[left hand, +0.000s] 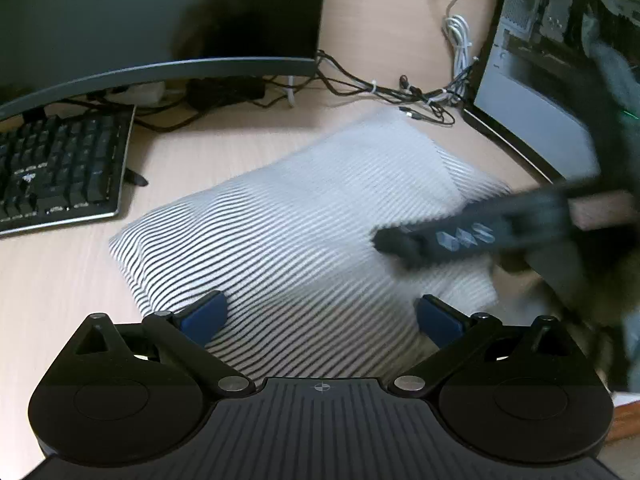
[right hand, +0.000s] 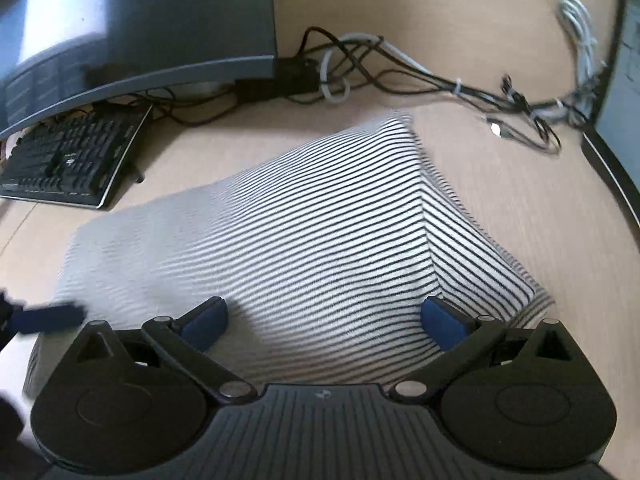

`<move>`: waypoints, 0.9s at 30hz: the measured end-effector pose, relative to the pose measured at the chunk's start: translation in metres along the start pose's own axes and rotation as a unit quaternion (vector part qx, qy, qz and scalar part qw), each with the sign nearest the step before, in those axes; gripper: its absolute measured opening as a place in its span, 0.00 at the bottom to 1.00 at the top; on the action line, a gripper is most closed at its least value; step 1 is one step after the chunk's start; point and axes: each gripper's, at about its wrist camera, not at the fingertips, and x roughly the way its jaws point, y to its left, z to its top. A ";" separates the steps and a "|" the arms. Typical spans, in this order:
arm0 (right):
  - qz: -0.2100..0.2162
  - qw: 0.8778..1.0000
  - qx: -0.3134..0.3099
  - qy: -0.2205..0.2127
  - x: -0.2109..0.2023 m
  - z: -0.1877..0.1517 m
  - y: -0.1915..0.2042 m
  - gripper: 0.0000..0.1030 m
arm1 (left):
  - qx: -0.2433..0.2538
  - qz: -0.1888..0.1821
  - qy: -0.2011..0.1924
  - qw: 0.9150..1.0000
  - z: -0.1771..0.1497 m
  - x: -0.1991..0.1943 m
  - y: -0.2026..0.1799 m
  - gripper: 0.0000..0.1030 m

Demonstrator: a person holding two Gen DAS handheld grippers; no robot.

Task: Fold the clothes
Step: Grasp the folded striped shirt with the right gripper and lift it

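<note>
I am holding my left gripper (left hand: 320, 320) with its blue pads spread wide and nothing between them, hovering over the near edge of the striped garment (left hand: 288, 232). My right gripper (right hand: 324, 320) is standing just as wide apart, also empty, over the same folded cloth (right hand: 280, 248). In the left wrist view my right gripper (left hand: 460, 236) is showing as a blurred dark bar reaching in from 3 o'clock across the cloth.

The garment is lying as a folded block on the wooden desk (left hand: 60, 280), filling the middle of both views, with a folded-over edge running along its 2 o'clock side in the right wrist view.

Around it, a black keyboard (left hand: 60, 168) is sitting at 10 o'clock, near the cloth's far left corner but apart from it. A curved monitor (left hand: 160, 20) is standing behind that, from 10 to 12 o'clock. A tangle of black and white cables (left hand: 400, 92) is running along the desk at 1 o'clock, its nearest loops lying just beside the garment's far corner. A second screen (left hand: 540, 92) is closing off the 2 o'clock side.

Bare desk is showing at 8 to 9 o'clock in the left wrist view, and a broad strip of it (right hand: 560, 220) is lying open at 3 o'clock in the right wrist view, between the cloth and the second screen's base (right hand: 612, 176).
</note>
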 end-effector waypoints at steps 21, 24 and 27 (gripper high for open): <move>0.073 0.941 -0.328 -0.043 -0.098 -0.058 0.012 0.55 | -0.006 0.093 -0.058 0.994 0.018 -0.066 0.048 1.00; 0.078 0.920 -0.382 -0.034 -0.083 -0.075 0.025 0.55 | 0.005 0.098 -0.059 0.993 0.009 -0.076 0.042 1.00; 0.049 0.910 -0.410 -0.043 -0.067 -0.078 0.025 0.46 | 0.034 0.096 -0.050 0.994 -0.001 -0.080 0.031 1.00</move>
